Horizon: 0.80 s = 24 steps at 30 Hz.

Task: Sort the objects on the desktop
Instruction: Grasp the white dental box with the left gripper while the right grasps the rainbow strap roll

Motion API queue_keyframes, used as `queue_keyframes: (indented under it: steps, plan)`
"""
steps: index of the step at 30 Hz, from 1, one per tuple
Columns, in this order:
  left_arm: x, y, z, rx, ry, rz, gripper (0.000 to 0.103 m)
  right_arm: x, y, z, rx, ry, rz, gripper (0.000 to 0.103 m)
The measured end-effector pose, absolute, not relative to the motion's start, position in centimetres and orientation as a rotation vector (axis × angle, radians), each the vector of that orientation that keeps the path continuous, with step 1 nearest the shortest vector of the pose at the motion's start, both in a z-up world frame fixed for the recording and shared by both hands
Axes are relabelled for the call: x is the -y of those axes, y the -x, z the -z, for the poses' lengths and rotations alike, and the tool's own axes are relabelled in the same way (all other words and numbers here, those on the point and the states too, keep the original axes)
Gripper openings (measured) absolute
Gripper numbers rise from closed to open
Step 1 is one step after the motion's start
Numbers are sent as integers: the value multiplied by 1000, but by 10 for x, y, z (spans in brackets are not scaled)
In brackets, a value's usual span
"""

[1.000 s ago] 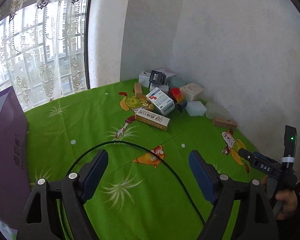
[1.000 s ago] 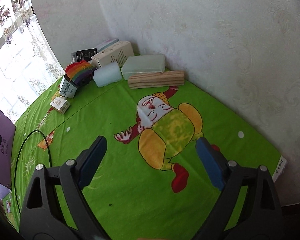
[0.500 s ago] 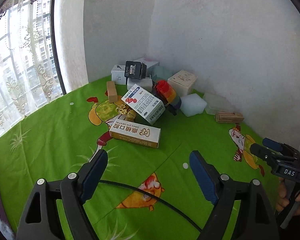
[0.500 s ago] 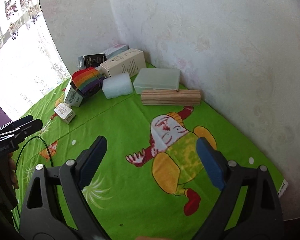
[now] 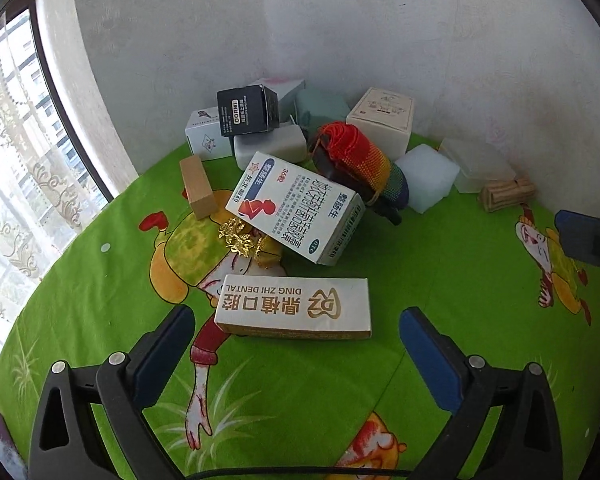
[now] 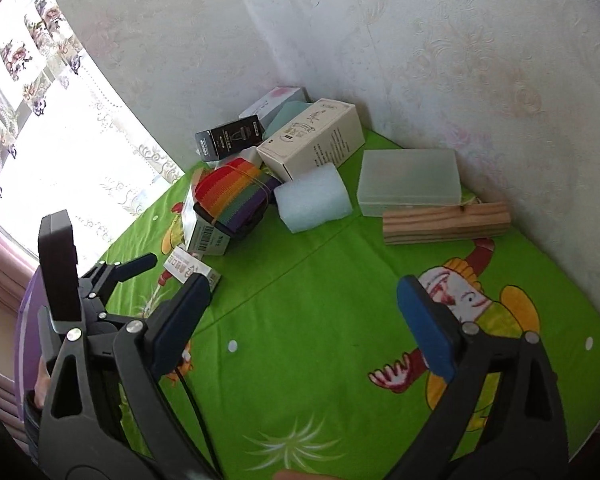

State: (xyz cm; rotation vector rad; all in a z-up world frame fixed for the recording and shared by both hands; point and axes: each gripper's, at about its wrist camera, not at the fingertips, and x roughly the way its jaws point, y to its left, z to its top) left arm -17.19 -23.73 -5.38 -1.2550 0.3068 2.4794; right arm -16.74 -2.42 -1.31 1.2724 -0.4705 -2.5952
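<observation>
A pile of small things lies on the green cartoon cloth (image 5: 440,264) in the wall corner. My left gripper (image 5: 296,344) is open, and the gold-and-white dental box (image 5: 296,308) lies flat just beyond its fingertips. Behind that box are a blue-and-white medicine box (image 5: 296,208), a gold ornament (image 5: 240,236), a rainbow band roll (image 5: 360,156) and a wooden block (image 5: 198,184). My right gripper (image 6: 300,308) is open over bare cloth, short of the white foam block (image 6: 314,196), the striped wood piece (image 6: 446,222) and the translucent case (image 6: 408,176).
A black box (image 5: 246,110), a cream carton (image 5: 384,120) and other white boxes stand against the wall. The window and lace curtain (image 5: 28,152) are on the left. A purple box (image 6: 24,320) and a black cable (image 6: 192,400) lie near the left gripper (image 6: 120,272).
The left gripper has swung and moved forward to the pile, so the dental box is now close between its fingers. The right gripper has turned left toward the pile. Both stay open.
</observation>
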Motion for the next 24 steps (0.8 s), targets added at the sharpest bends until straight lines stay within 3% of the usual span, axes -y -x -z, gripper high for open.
queue_keyframes:
  steps: [4,7,16,24]
  plan:
    - [235,181,62,-324,1275,-2458,101,38,181,11,511,-1278,2593,95]
    - [234,181,65,-301,1267,-2425,84,47,193,13,552,-1287,2584,95]
    - [245,157,59,-252,1272,-2490,84,59,235,34,968,-1423,2414,95]
    - [281,96,15,-135,1244,-2765,84,69,258,44,1105,-1499,2394,95]
